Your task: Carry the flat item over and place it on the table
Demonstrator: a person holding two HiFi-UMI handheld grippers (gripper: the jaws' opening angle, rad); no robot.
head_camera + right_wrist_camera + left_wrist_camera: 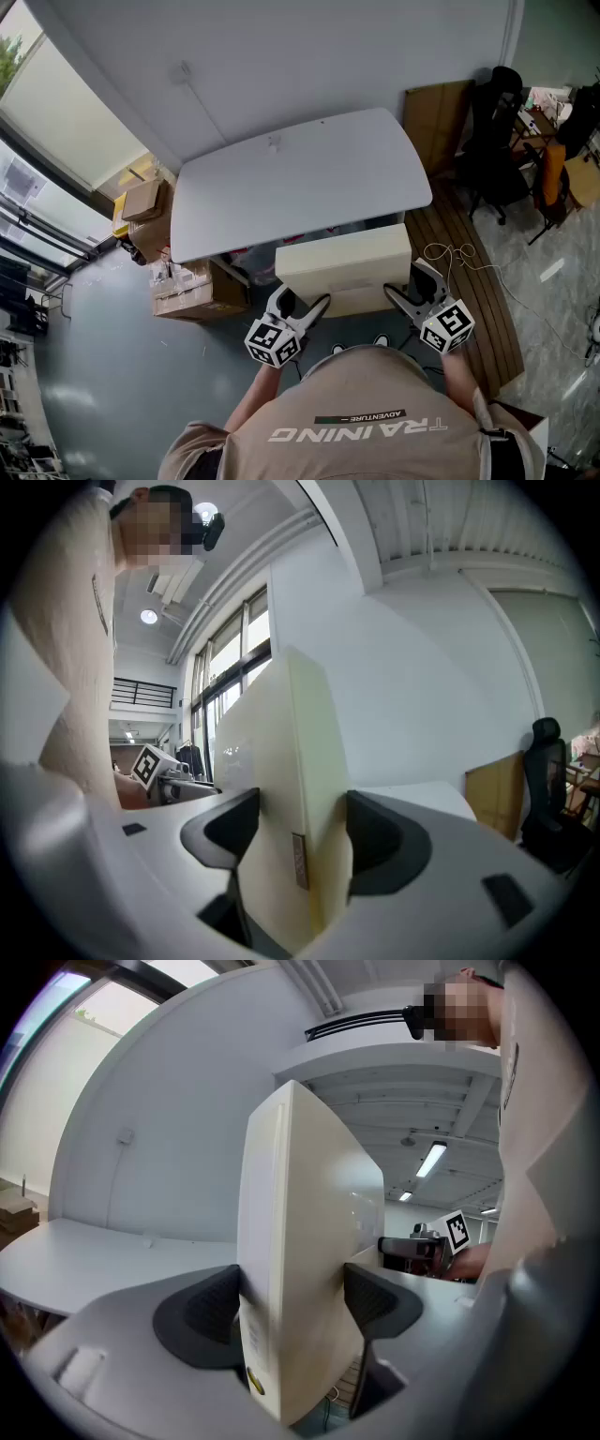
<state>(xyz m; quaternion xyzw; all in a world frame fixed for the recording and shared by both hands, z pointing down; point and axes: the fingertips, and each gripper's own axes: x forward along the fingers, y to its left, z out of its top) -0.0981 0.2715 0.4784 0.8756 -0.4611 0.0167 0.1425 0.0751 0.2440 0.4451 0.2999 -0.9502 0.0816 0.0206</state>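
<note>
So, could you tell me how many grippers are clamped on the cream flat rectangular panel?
2. The left gripper clamps the near left corner of the cream flat rectangular panel, the right gripper its near right corner; each gripper view shows it pressed between the jaws.

The person's shirt (367,392) reads "TRAINING" and smaller "ADVENTURE", seen upside down.

One flat cream box (347,267), two hand-held grippers (302,303) (412,287), one white table (300,178)
</note>
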